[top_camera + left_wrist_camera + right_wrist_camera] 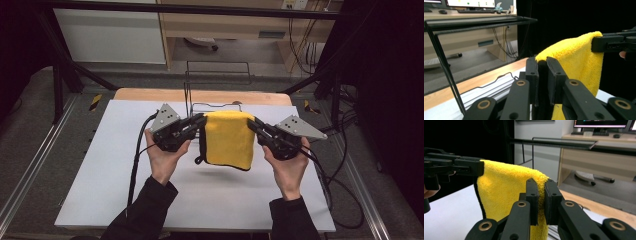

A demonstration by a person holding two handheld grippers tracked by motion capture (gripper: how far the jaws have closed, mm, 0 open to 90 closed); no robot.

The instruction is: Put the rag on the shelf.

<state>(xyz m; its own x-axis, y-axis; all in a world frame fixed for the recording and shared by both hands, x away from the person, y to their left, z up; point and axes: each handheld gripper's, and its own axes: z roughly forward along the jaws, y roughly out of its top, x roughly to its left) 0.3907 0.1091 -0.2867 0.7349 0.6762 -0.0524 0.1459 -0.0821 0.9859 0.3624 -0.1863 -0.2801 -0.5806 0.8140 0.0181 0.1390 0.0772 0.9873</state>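
A yellow towel (229, 140) with a dark hem hangs folded in the air above the white table top (100, 170), held by its two upper corners. My left gripper (201, 120) is shut on the towel's left corner, and in the left gripper view the towel (576, 57) stretches away from my jaws to the other gripper. My right gripper (251, 123) is shut on the right corner. In the right gripper view the towel (504, 187) runs from my jaws to the left gripper far off.
A thin black wire rack (217, 85) stands at the table's far edge, just behind the towel. A wooden strip (150, 94) borders the back of the table. Cables (135, 160) trail from both grippers. Desks and monitors stand beyond.
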